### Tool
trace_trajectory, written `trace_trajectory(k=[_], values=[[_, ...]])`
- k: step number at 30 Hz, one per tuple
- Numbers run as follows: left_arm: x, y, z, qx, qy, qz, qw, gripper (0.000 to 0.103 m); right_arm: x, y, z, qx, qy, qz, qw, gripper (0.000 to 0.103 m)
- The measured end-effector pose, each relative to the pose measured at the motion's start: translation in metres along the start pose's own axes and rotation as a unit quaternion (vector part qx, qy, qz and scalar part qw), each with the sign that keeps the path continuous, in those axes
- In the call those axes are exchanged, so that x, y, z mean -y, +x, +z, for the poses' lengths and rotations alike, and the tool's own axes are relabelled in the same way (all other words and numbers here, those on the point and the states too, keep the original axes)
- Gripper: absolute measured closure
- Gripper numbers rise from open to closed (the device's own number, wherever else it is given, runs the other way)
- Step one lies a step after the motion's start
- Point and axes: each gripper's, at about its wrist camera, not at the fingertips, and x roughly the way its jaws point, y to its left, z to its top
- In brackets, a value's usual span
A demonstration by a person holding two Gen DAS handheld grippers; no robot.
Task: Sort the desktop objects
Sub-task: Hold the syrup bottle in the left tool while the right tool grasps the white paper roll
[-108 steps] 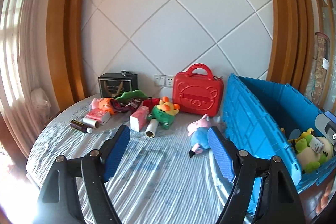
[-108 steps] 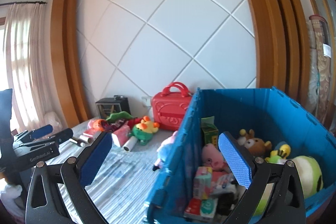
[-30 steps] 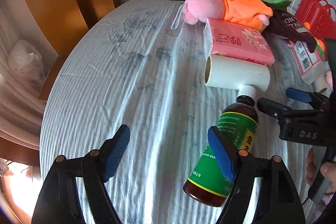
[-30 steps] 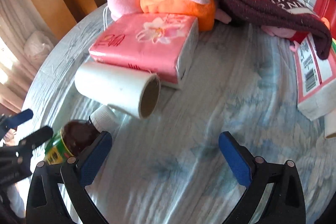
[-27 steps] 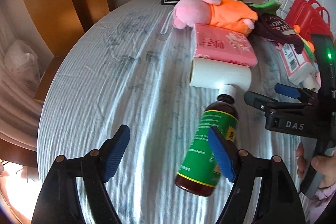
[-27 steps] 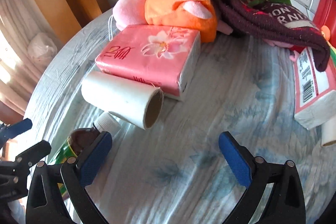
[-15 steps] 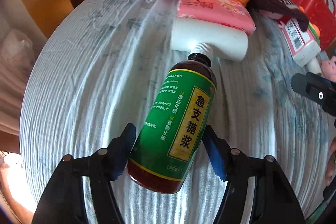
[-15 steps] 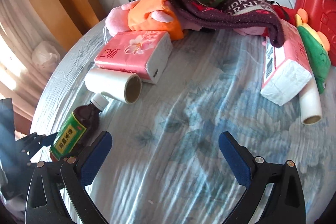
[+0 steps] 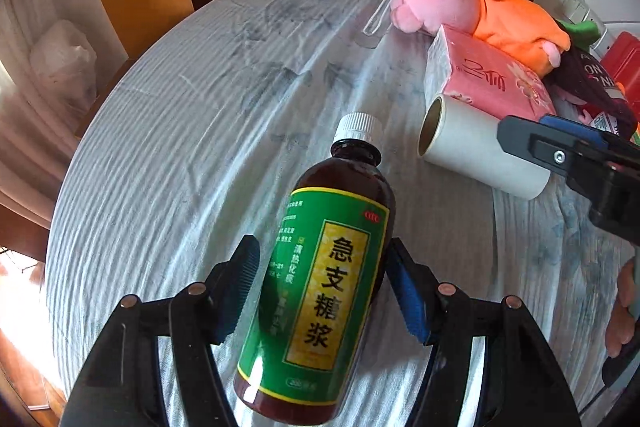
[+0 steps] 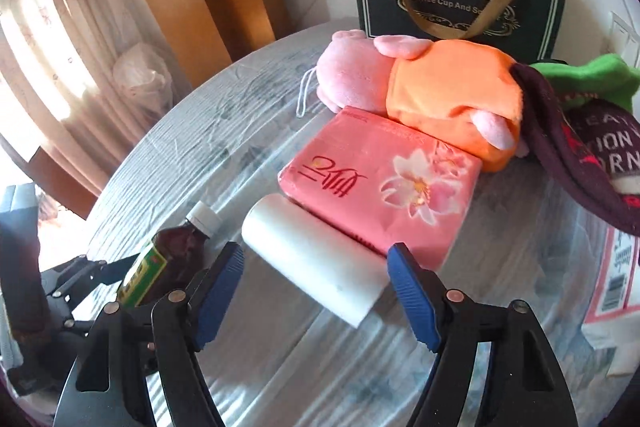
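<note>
Your left hand-held gripper [image 9: 322, 285] is clamped on the syrup bottle [image 9: 320, 291], pads pressing its green label near the lower half, cap pointing away from you over the worktop [image 9: 168, 155]. That grip looks low on a smooth, rounded body, so the neck could swing down or the bottle could slip if you tilt it quickly. Your right hand-held gripper [image 10: 316, 297] is closing around the white roll [image 10: 316, 261], which lies between the jaws but is not yet pinched. The roll sits touching the pink tissue pack [image 10: 380, 183]; you might catch the pack's edge, or squash the hollow core so the roll pops out sideways.

The bottle is dark brown with a white screw cap and a green and yellow label, apparently full.
</note>
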Motion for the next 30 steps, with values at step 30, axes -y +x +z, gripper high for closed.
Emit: trace_trajectory(k=[30], values=[[-0.003,-0.022,-0.021,-0.003,0.021,-0.011,0.9997,0.049,-0.055,0.023,-0.029,-0.110,-0.058,0.007,0.992,0.058]])
